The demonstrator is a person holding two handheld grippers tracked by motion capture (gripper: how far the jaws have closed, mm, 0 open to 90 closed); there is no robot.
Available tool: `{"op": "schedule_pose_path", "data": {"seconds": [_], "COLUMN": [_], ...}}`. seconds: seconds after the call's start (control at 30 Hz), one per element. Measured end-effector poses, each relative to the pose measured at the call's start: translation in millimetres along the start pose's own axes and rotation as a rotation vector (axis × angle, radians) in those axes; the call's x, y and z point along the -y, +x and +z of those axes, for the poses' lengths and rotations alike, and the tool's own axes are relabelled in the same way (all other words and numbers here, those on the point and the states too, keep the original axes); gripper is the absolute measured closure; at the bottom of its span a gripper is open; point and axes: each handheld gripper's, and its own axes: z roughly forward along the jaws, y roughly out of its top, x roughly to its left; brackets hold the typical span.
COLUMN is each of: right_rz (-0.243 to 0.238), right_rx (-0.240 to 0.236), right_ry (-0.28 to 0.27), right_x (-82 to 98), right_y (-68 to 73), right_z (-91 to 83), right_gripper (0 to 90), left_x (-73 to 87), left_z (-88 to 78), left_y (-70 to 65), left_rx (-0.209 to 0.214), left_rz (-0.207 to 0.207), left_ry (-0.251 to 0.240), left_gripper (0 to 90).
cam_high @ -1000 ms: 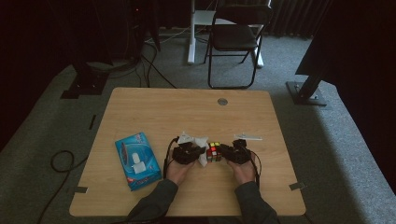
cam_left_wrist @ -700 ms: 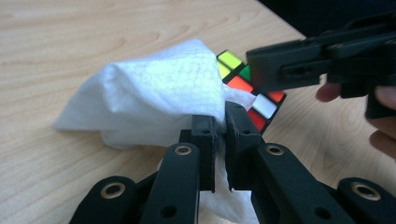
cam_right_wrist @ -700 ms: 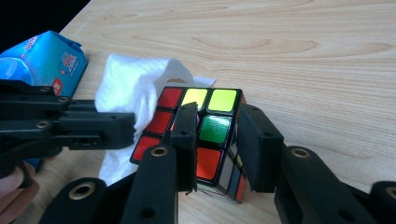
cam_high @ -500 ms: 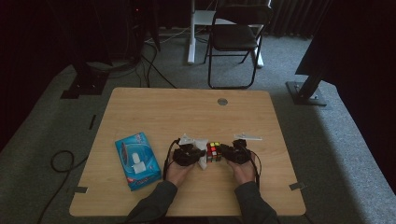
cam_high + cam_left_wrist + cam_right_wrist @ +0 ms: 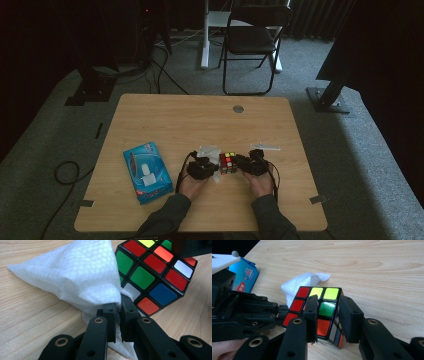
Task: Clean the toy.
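A scrambled Rubik's cube (image 5: 228, 162) sits low over the wooden table (image 5: 200, 120) near its front edge, between my two grippers. My right gripper (image 5: 329, 302) is shut on the cube (image 5: 324, 310), one jaw on each side. My left gripper (image 5: 118, 307) is shut on a white tissue (image 5: 82, 277), pinching a fold of it. The bunched tissue lies against the cube (image 5: 152, 277) on its green face. In the high view the left gripper (image 5: 212, 167) and right gripper (image 5: 241, 163) face each other, and the tissue (image 5: 208, 151) spreads behind the left one.
A blue tissue box (image 5: 148, 171) lies flat at the table's front left, and its corner (image 5: 243, 277) is seen past the left gripper. A round grey cap (image 5: 238, 108) sits in the far part of the table. A folding chair (image 5: 252, 40) stands beyond it.
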Motion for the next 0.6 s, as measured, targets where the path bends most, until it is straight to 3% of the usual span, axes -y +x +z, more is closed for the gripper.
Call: {"op": "schedule_pose_path", "data": {"seconds": [0.23, 0.6], "right_rz": [-0.002, 0.001], "right_rx": [0.001, 0.005], "right_ry": [-0.001, -0.003], "right_x": [0.1, 0.4], "right_y": [0.0, 0.6], "right_z": [0.0, 0.0], "right_gripper": [69.1, 69.1], "left_x": [-0.7, -8.3], "left_z": [-2.7, -34.8], "left_y": [-1.4, -14.2], "left_rx": [-0.014, 0.028], "left_rz": [0.011, 0.023], "left_ry": [0.0, -0.102], "left_gripper": [84.6, 84.5]}}
